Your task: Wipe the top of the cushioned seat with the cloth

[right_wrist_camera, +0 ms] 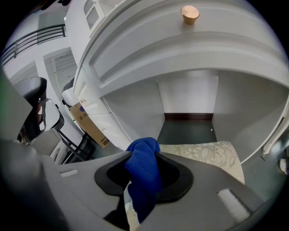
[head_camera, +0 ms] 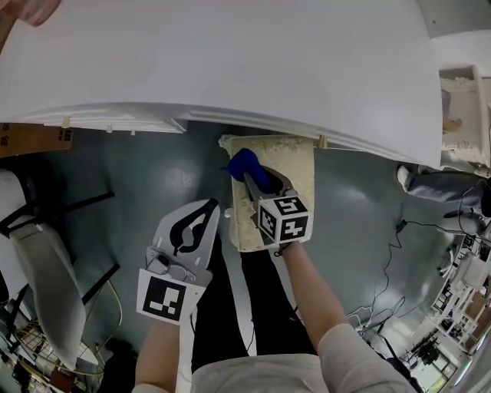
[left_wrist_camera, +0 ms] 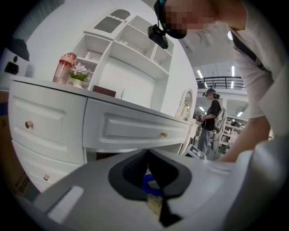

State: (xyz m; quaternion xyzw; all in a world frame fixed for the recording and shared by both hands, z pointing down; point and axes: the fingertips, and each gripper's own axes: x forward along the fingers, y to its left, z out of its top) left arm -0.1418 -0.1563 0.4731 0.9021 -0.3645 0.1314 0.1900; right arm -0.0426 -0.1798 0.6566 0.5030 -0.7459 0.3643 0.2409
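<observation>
Your right gripper (right_wrist_camera: 144, 155) has its jaws clamped on the blue cloth (right_wrist_camera: 143, 173), which bulges up between them and hangs down behind the tips. In the head view, that gripper (head_camera: 247, 178) presses the cloth (head_camera: 247, 163) onto the near-left part of the cushioned seat (head_camera: 295, 165). The pale, floral-patterned seat top (right_wrist_camera: 205, 153) spreads ahead of the jaws and to their right. Beyond the seat is the dark knee space under the white dressing table (head_camera: 230, 61), and a round brass drawer knob (right_wrist_camera: 189, 14) sits above the jaws.

Your left gripper (head_camera: 209, 209) is just left of the seat's near edge and off the cushion. Its jaws are pressed together at the tips with nothing between them (left_wrist_camera: 147, 153). Ahead of it is the table's curved drawer front (left_wrist_camera: 131, 126).
</observation>
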